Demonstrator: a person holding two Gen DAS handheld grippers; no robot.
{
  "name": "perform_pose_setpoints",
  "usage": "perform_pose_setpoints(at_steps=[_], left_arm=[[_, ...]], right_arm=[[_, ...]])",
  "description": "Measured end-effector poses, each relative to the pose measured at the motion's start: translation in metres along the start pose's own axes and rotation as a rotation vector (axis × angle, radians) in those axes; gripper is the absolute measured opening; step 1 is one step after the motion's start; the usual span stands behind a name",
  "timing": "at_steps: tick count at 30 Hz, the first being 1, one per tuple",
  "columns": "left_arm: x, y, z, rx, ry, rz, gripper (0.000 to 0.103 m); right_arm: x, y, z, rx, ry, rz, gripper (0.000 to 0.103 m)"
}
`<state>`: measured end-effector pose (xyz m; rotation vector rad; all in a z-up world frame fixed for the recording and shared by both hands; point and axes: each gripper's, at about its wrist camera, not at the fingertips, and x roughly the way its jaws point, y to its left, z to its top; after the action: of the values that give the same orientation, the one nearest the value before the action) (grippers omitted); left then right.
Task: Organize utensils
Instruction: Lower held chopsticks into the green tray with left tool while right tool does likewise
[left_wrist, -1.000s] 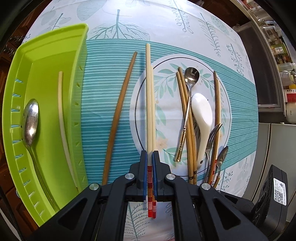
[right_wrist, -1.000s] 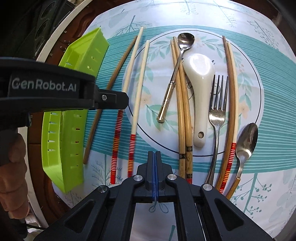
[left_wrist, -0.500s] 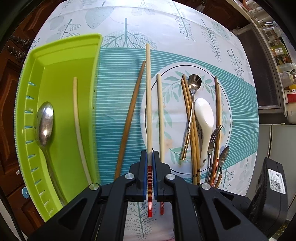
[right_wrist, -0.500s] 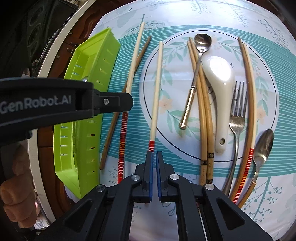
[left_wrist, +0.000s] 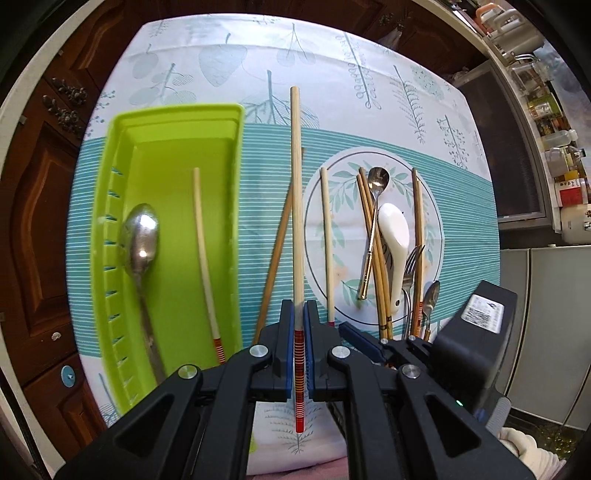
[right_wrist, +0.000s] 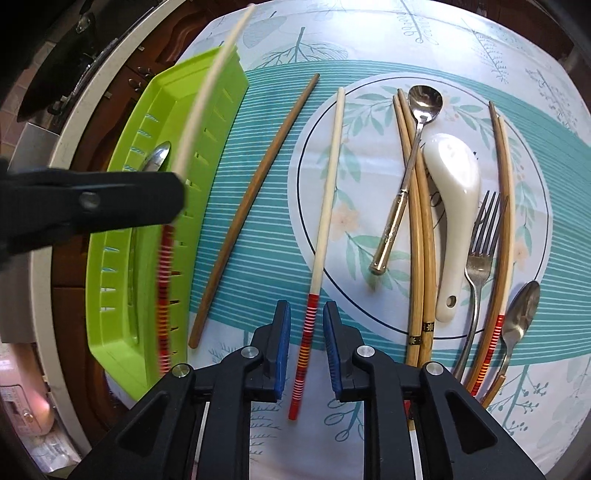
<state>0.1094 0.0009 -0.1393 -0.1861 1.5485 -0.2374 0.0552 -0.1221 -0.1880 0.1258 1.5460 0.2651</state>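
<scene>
My left gripper (left_wrist: 299, 314) is shut on a pale chopstick with a red-striped end (left_wrist: 296, 206) and holds it above the table, near the green tray (left_wrist: 236, 184). The tray holds a metal spoon (left_wrist: 140, 236) and one pale chopstick (left_wrist: 203, 251). In the right wrist view the left gripper (right_wrist: 92, 206) and its blurred chopstick (right_wrist: 207, 85) are over the tray (right_wrist: 122, 295). My right gripper (right_wrist: 306, 325) is open, its jaws on either side of the striped end of another pale chopstick (right_wrist: 325, 206) lying on the table.
On the tablecloth lie a dark brown chopstick (right_wrist: 255, 206), a pair of bamboo chopsticks (right_wrist: 421, 236), a gold-handled spoon (right_wrist: 410, 155), a white ceramic spoon (right_wrist: 454, 206), a fork (right_wrist: 480, 266), two more chopsticks (right_wrist: 506, 221) and a small spoon (right_wrist: 521, 314). Wooden cabinets stand beyond the table.
My left gripper has lifted its chopstick and carried it left toward the tray. My right gripper has opened and moved to the striped end of the chopstick on the table.
</scene>
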Motion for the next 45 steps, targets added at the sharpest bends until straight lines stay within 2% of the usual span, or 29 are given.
perform_pose_setpoints(at_steps=[5, 7, 8, 11, 14, 20, 25, 30, 34, 36, 40, 45], left_arm=[[-0.027, 0.02, -0.006, 0.006, -0.019, 0.025, 0.002], [-0.033, 0.032, -0.009, 0.0, -0.017, 0.038, 0.003], [-0.035, 0.039, -0.011, -0.005, -0.015, 0.045, 0.003], [-0.033, 0.057, -0.019, -0.028, 0.0, 0.068, 0.003], [-0.025, 0.07, -0.029, -0.048, 0.025, 0.084, 0.003], [-0.011, 0.084, -0.038, -0.064, 0.042, 0.09, 0.003], [-0.005, 0.087, -0.041, -0.064, 0.042, 0.09, 0.003], [-0.003, 0.094, -0.04, -0.082, 0.039, 0.09, 0.003], [0.0, 0.099, -0.036, -0.094, 0.033, 0.084, 0.003], [0.003, 0.101, -0.034, -0.1, 0.031, 0.079, 0.003], [0.009, 0.101, -0.03, -0.1, 0.024, 0.08, 0.003], [0.017, 0.096, -0.027, -0.083, 0.019, 0.087, 0.003]], right_arm=[[0.009, 0.026, 0.002, -0.062, -0.002, -0.119, 0.018], [0.014, 0.04, 0.002, -0.106, 0.005, -0.199, 0.013], [0.016, 0.046, 0.001, -0.121, 0.006, -0.236, 0.007], [0.018, 0.051, 0.003, -0.102, 0.004, -0.246, 0.005], [0.017, 0.045, 0.007, -0.055, 0.001, -0.2, 0.004], [0.009, 0.023, 0.01, 0.071, 0.0, -0.04, 0.004], [-0.011, 0.014, 0.01, 0.132, -0.063, 0.108, 0.004], [-0.04, 0.023, 0.013, 0.104, -0.165, 0.232, 0.004], [-0.049, 0.055, 0.018, 0.0, -0.177, 0.31, 0.004], [-0.045, 0.072, 0.018, -0.037, -0.158, 0.339, 0.004], [-0.035, 0.093, 0.022, -0.023, -0.108, 0.384, 0.004], [-0.007, 0.103, 0.031, 0.009, -0.051, 0.357, 0.005]])
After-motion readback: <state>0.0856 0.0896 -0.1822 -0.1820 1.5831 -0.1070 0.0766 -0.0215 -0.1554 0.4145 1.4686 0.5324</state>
